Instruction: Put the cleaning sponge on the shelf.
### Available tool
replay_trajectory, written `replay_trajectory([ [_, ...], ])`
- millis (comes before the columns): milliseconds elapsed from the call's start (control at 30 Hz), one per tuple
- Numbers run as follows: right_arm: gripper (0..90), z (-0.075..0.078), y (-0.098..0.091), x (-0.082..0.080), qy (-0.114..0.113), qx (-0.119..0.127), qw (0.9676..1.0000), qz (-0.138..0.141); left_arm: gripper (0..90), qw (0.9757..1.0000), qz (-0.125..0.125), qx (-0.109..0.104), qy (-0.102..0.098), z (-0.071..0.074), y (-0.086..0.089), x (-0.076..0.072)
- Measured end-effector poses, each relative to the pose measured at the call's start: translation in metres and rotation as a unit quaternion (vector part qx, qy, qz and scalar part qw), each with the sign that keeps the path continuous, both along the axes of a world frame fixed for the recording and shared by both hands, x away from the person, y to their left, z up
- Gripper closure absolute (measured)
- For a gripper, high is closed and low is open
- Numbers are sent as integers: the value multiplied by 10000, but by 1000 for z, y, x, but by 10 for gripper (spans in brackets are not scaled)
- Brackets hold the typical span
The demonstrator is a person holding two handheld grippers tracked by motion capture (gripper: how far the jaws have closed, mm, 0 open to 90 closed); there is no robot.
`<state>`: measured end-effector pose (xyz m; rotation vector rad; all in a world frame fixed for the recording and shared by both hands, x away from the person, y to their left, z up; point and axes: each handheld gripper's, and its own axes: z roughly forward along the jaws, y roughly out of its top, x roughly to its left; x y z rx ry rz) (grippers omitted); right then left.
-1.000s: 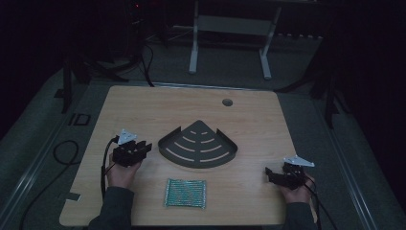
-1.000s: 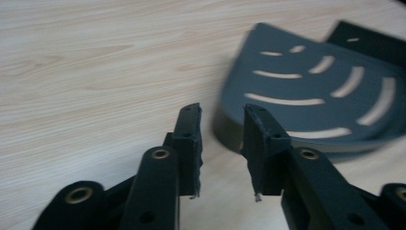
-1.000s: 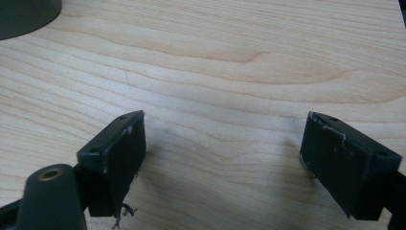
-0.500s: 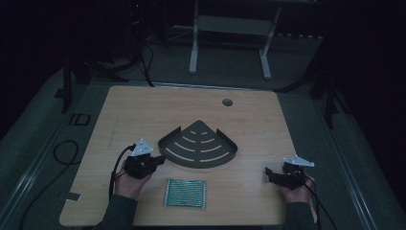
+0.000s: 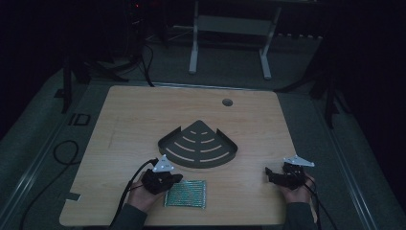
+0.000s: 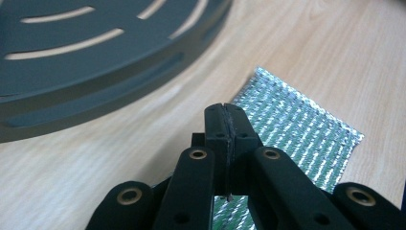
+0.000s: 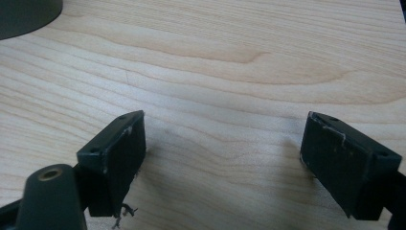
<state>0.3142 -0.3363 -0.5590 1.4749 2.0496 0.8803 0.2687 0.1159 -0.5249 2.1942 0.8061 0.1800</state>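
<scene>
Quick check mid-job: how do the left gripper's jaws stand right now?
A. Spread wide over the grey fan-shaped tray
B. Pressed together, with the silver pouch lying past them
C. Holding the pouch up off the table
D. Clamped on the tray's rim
B: in the left gripper view the left gripper has its jaws pressed flat together, with the silver pouch lying flat on the table beyond them.

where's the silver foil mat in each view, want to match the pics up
High view: the silver foil mat lies near the table's front edge, just right of the left hand-held gripper.
Left gripper view: it lies right of centre on the wood, running under the shut jaws.
Right gripper view: bare wood ahead of open jaws, no mat there.
Shared landmark: the dark slotted corner tray, upper left in the left gripper view, top left corner in the right gripper view.
</scene>
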Motion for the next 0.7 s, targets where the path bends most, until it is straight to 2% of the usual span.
replay_trajectory([
  [133, 155, 0, 0, 0, -2, 2, 10000, 6, 900, 9998, -179, 101, 44, -4, -9, -2],
  [233, 154, 0, 0, 0, -3, 2, 10000, 7, 900, 9996, -206, 168, 73, -6, -13, -2],
  [300, 155, 0, 0, 0, -3, 2, 10000, 6, 900, 9991, -238, 321, 111, -10, -15, -3],
  [333, 155, 0, 0, 0, -4, 2, 10000, 6, 900, 9993, -214, 278, 148, -10, -14, -3],
  [433, 155, 0, 0, 0, -3, 2, 10000, 8, 900, 9992, -177, 330, 145, -10, -12, -3],
  [700, 155, 0, 0, 0, -3, 1, 10000, 11, 900, 9979, 144, 616, 155, -5, 7, -2],
])
